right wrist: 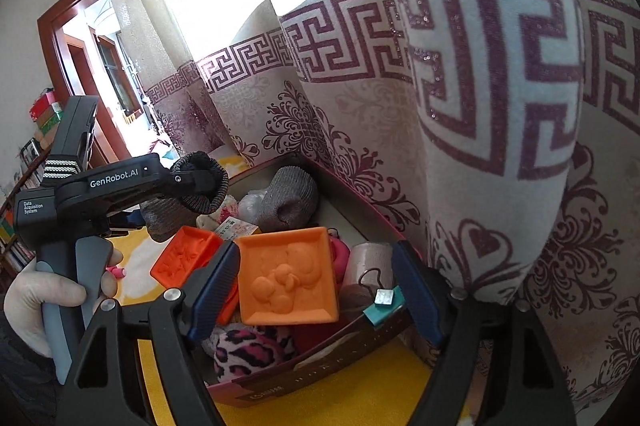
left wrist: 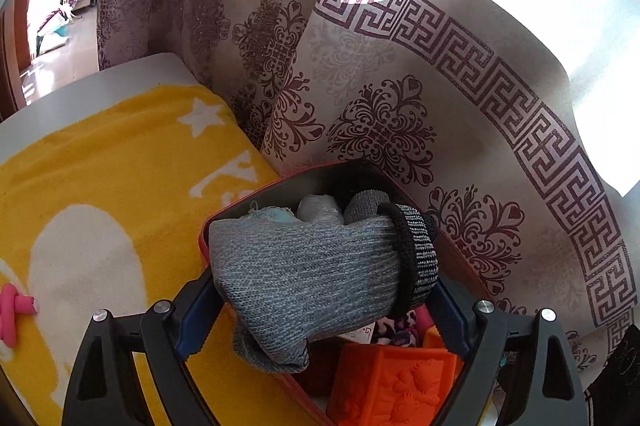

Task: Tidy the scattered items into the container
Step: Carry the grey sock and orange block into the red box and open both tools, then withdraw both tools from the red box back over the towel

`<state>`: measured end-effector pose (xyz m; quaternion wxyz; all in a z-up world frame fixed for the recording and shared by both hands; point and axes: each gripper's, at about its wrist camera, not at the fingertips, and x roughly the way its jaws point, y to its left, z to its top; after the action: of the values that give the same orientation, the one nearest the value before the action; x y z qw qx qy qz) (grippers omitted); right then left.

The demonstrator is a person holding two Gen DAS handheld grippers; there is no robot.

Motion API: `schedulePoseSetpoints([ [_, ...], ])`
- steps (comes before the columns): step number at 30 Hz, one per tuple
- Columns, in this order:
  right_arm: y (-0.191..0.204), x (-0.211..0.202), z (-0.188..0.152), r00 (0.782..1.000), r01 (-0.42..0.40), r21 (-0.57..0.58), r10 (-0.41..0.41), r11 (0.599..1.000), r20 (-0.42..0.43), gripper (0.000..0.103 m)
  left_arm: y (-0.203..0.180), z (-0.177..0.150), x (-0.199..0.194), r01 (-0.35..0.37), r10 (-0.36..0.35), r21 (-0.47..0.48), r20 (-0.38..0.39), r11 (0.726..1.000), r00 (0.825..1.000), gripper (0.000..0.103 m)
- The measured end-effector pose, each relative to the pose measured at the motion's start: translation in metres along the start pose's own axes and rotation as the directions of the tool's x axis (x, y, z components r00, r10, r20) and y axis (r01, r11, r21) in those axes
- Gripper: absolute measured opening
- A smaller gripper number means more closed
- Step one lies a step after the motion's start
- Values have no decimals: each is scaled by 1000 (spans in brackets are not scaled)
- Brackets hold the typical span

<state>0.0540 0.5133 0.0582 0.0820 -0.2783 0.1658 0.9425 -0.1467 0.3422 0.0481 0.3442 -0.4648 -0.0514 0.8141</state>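
My left gripper (left wrist: 324,302) is shut on a grey knit sock (left wrist: 304,274) with a black cuff and holds it over the red-rimmed box (left wrist: 205,238). The box (right wrist: 320,366) holds orange relief tiles (right wrist: 286,276), grey socks (right wrist: 288,198), a pink leopard-print cloth (right wrist: 248,346) and other small items. In the right wrist view the left gripper (right wrist: 200,182) hangs at the box's left side with the sock (right wrist: 168,218) in it. My right gripper (right wrist: 312,290) is open and empty just above the box's near end.
The box sits on a yellow towel (left wrist: 100,166) on a white table (left wrist: 140,74). A patterned curtain (left wrist: 380,86) hangs close behind and to the right of the box. A pink toy (left wrist: 12,310) lies on the towel at the left.
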Motion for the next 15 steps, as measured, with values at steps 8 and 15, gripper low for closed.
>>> schedulePoseSetpoints([
  [8, 1, -1, 1, 1000, -11, 6, 11, 1000, 14, 82, -11, 8, 0, 140, -140, 7, 26, 990, 990, 100],
  [15, -1, -6, 2, 999, -3, 18, 2, 1000, 43, 82, -24, 9, -14, 144, -151, 95, 68, 985, 986, 102],
])
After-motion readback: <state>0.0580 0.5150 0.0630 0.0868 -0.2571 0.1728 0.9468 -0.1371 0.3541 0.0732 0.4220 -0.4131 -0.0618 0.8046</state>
